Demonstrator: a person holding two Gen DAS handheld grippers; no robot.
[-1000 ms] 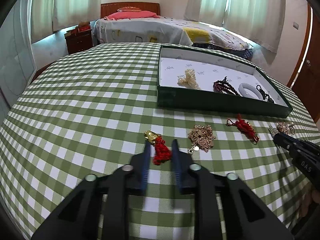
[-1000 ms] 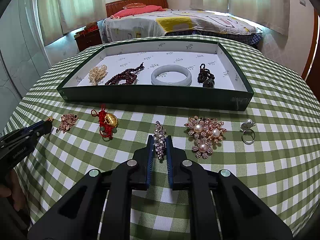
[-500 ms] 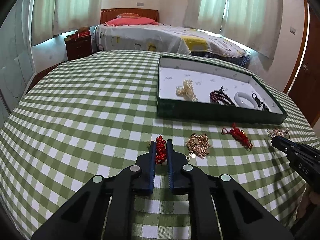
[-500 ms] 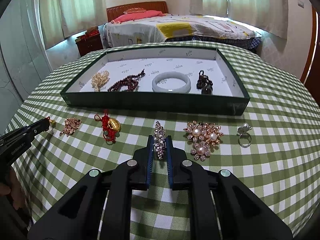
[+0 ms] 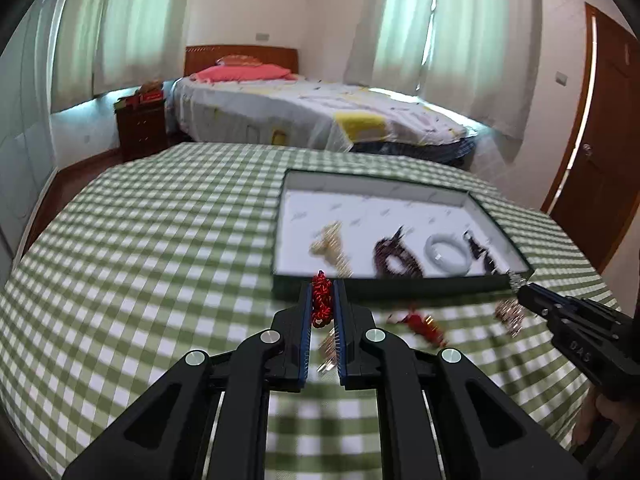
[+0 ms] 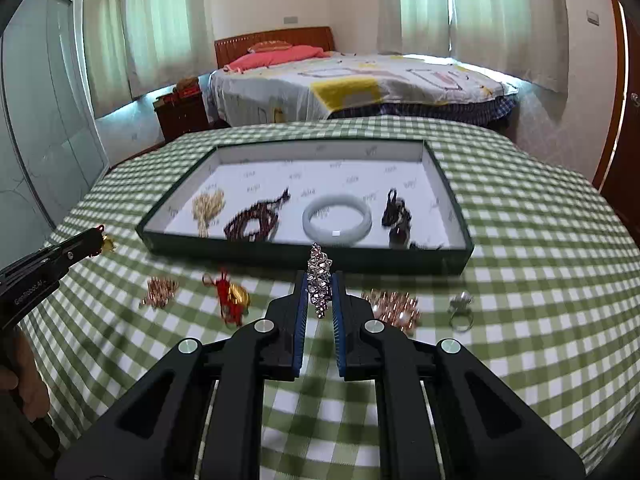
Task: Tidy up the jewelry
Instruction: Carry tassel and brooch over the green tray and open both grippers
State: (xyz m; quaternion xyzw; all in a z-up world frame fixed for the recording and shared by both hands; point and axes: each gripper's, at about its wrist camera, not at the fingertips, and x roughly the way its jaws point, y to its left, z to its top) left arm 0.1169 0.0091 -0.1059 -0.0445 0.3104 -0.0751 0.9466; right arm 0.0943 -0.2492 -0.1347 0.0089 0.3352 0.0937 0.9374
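Nearest: both sets of fingers are closed on a piece each. The left gripper (image 5: 321, 300) pinches a red knotted cord charm (image 5: 321, 299), its gold end hanging out past the tips as seen in the right wrist view. The right gripper (image 6: 319, 290) clamps a long rhinestone brooch (image 6: 319, 278), long axis running along the fingers, top end poking out beyond the tips. Both pieces are clear of the surface (image 6: 520, 240), w/ the checked cloth showing below them.

Next out, near the surface's front edge: a small gold cluster (image 6: 160, 292), a red-and-gold charm (image 6: 232, 298), a pearl flower brooch (image 6: 394, 306), a ring (image 6: 461, 312).

Beyond those, the green tray (image 6: 304, 254) lies straight ahead of both grippers, long side facing them. The right gripper sits about opposite the tray's middle, the left nearer its left end. Inside, approx left to right: pale bead bunch, dark bead strand, jade bangle, black piece (blurred, can't id). So the carry is forward over the near wall, each into bare floor
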